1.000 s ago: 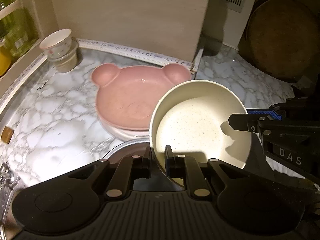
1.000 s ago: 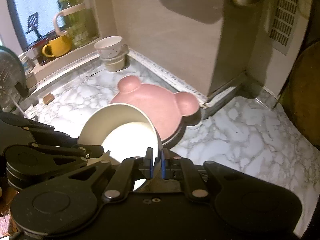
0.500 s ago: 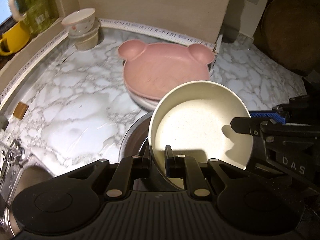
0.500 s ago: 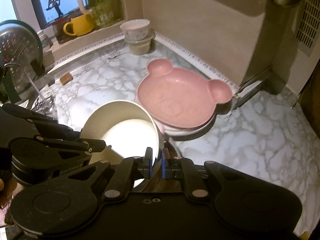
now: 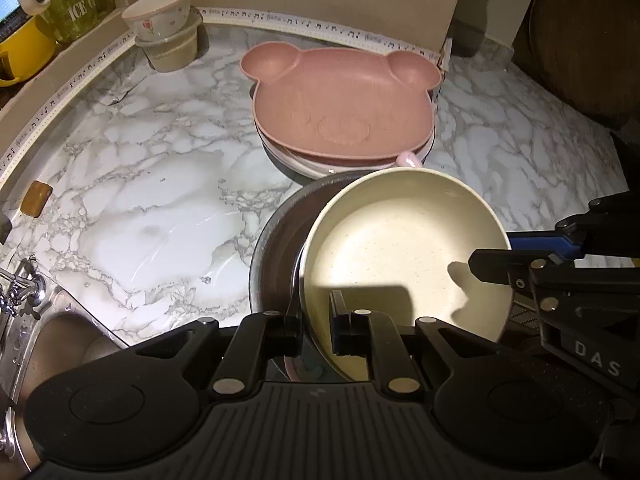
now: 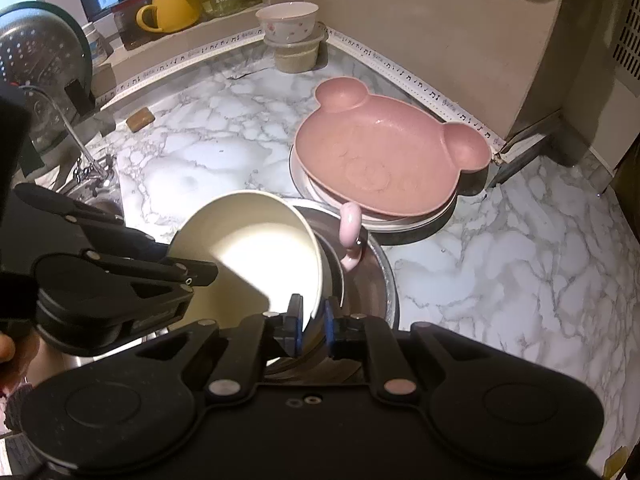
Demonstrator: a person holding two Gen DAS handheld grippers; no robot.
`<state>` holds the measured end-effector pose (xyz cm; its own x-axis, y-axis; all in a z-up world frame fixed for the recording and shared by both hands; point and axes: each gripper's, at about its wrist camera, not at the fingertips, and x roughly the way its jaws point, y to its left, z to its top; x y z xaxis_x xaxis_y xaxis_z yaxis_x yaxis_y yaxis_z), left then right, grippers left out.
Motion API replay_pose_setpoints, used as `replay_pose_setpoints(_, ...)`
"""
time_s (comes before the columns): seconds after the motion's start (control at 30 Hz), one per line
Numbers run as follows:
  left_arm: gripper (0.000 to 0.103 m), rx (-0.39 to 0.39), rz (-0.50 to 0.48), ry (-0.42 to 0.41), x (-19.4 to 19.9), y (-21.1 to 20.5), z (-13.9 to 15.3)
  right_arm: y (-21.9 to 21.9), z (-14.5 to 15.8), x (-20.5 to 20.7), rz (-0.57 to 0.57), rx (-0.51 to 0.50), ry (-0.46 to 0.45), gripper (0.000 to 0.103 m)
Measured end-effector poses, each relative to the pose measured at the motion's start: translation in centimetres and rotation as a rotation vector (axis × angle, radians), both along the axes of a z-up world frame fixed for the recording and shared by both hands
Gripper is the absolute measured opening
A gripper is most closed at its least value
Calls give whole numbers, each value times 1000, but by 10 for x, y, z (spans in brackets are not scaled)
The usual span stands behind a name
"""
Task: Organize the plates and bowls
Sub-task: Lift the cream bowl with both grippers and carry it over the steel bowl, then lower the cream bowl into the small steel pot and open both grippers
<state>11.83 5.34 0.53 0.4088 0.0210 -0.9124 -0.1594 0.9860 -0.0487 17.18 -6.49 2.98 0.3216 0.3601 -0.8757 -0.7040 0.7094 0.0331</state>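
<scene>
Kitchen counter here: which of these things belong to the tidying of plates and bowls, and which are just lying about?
Part of the job:
cream bowl, gripped by left gripper and right gripper
metal bowl below it
pink bear plate on stacked plates
flowered bowl on a tub

Lying about:
yellow mug
colander
tap
</scene>
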Motion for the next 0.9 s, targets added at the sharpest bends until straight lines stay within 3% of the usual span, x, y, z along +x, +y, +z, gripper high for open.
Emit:
replay_pose_setpoints(0.57,12,86,-69,-38,2,-7,-7,4,-12,0,1,-33,-1,13)
replay_pose_setpoints(0.9,12,116,-89,-52,4,-11,-8,3,-13,4,-5,-27,5,21)
